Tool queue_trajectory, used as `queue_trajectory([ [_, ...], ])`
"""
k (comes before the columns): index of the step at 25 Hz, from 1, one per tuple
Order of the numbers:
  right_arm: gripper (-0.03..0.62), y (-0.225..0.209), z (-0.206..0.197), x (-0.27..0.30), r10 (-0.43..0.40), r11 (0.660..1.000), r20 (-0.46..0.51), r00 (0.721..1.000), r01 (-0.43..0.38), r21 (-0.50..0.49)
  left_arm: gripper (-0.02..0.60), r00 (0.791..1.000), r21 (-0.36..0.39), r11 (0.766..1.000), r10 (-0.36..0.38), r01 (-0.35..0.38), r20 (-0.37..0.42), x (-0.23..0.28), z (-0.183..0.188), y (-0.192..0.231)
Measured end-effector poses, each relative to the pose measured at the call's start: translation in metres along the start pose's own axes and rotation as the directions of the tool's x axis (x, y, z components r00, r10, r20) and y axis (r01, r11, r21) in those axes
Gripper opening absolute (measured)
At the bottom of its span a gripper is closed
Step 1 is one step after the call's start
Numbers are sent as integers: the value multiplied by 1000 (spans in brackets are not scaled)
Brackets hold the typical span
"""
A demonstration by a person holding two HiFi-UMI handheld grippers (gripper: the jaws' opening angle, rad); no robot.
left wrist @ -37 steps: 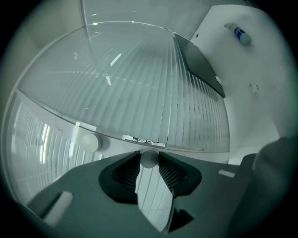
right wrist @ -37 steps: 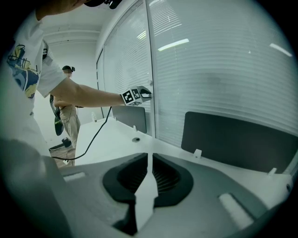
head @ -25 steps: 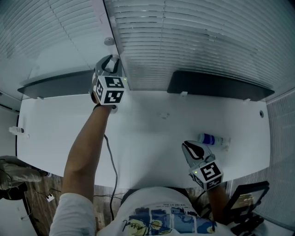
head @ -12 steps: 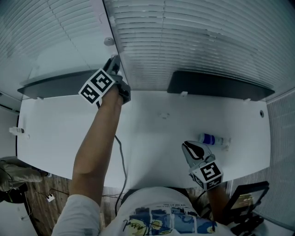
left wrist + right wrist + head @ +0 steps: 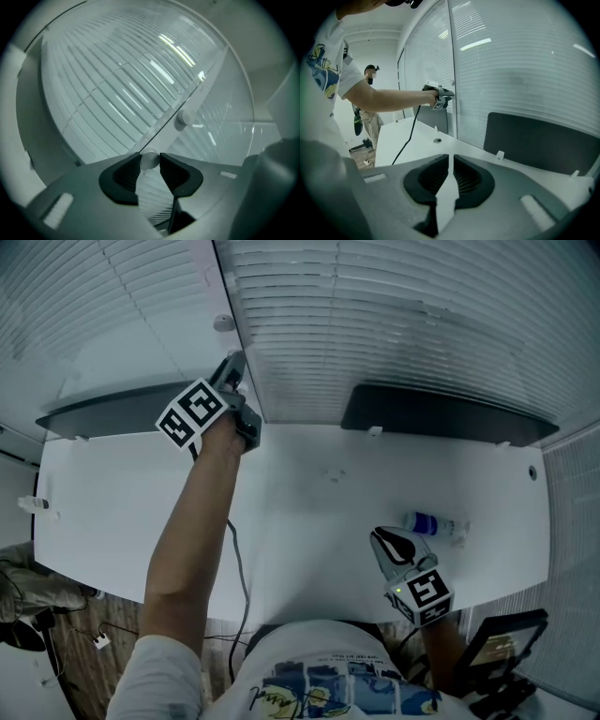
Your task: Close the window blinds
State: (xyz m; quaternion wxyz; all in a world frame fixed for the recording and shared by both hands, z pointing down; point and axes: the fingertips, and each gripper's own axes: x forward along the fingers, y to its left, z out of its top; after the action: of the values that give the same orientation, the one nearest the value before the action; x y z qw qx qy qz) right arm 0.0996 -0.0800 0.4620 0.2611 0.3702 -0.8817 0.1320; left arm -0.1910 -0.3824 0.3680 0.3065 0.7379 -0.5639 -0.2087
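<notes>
At blinds (image 5: 394, 324) | left gripper (image 5: 233, 369) rolled | jaws just eased wider, gripping wand (image 5: 150, 159)

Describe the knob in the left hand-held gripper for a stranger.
Find the pale post between the two blinded panes behind the desk. Two white knobs sit on it; this knob is pinched by the left hand-held gripper, the other knob stands free.

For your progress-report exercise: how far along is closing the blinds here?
Done: the left tongs are clamped on the round knob by the slats. In hand: working that knob. Left: dark lines show between the slats, so they are probably not fully closed. The right tongs hang shut and empty above the desk.
</notes>
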Motion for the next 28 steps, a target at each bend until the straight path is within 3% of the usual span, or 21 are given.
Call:
queue_trajectory([
  [2, 21, -1, 1, 0, -3, 1000, 2, 1000, 3, -1, 155, 1000, 167, 986, 24, -21, -20, 0, 2, -5],
  [3, 21, -1, 1, 0, -3, 1000, 2, 1000, 3, -2, 177, 999, 259, 965, 41, -33, -27, 0, 4, -6],
  [4, 21, -1, 1, 0, -3, 1000, 2, 1000, 3, -2, 185, 998, 357, 933, 60, -44, -34, 0, 5, -8],
  [5, 21, -1, 1, 0, -3, 1000, 1, 1000, 3, -2, 200, 996, 460, 887, 79, -51, -42, -1, 5, -11],
  [6, 21, -1, 0, 0, -2, 1000, 1, 1000, 2, -1, 209, 994, 568, 822, 98, -51, -52, -1, 3, -13],
  [7, 21, -1, 0, 0, -2, 1000, 2, 1000, 2, 0, 209, 991, 677, 734, 117, -48, -57, -2, 0, -16],
  [9, 21, -1, -1, 0, -1, 1000, 4, 1000, 1, 0, 209, 987, 863, 504, 157, -43, -43, -4, -4, -21],
  [11, 21, -1, -1, 0, -3, 1000, 6, 1000, 3, -1, 205, 980, 964, 263, 196, -37, -16, -4, -9, -23],
  [13, 21, -2, -2, 0, -4, 1000, 4, 1000, 4, 2, 187, 972, 998, 62, 233, -20, 5, -2, -14, -22],
  [14, 21, -2, -2, 0, -4, 1000, 3, 1000, 4, 3, 183, 968, 1000, -22, 249, -9, 14, -1, -16, -21],
  [16, 21, -2, -1, 0, -4, 1000, 4, 1000, 4, 3, 172, 962, 987, -159, 272, 9, 35, 1, -18, -17],
  [19, 21, -2, -2, 0, -3, 1000, 3, 1000, 3, 2, 152, 956, 951, -308, 286, 28, 65, 4, -18, -14],
  [21, 21, -2, -3, -1, -5, 1000, 2, 1000, 5, 4, 138, 955, 930, -365, 287, 39, 72, 5, -19, -13],
  [22, 21, -2, -3, -1, -5, 1000, 2, 1000, 5, 5, 137, 956, 926, -374, 286, 43, 72, 5, -19, -13],
  [23, 21, -2, -2, -1, -5, 1000, 3, 1000, 5, 5, 137, 956, 930, -365, 285, 42, 68, 5, -19, -13],
  [24, 21, -2, -2, -1, -5, 1000, 3, 1000, 5, 5, 135, 957, 941, -337, 283, 38, 62, 5, -19, -13],
  [25, 21, -2, -1, -1, -4, 1000, 3, 1000, 4, 5, 135, 959, 956, -293, 279, 31, 55, 5, -18, -13],
  [28, 21, -1, -1, -1, -1, 1000, 1, 1000, 1, 5, 132, 962, 994, -110, 270, -4, 34, 3, -15, -14],
])
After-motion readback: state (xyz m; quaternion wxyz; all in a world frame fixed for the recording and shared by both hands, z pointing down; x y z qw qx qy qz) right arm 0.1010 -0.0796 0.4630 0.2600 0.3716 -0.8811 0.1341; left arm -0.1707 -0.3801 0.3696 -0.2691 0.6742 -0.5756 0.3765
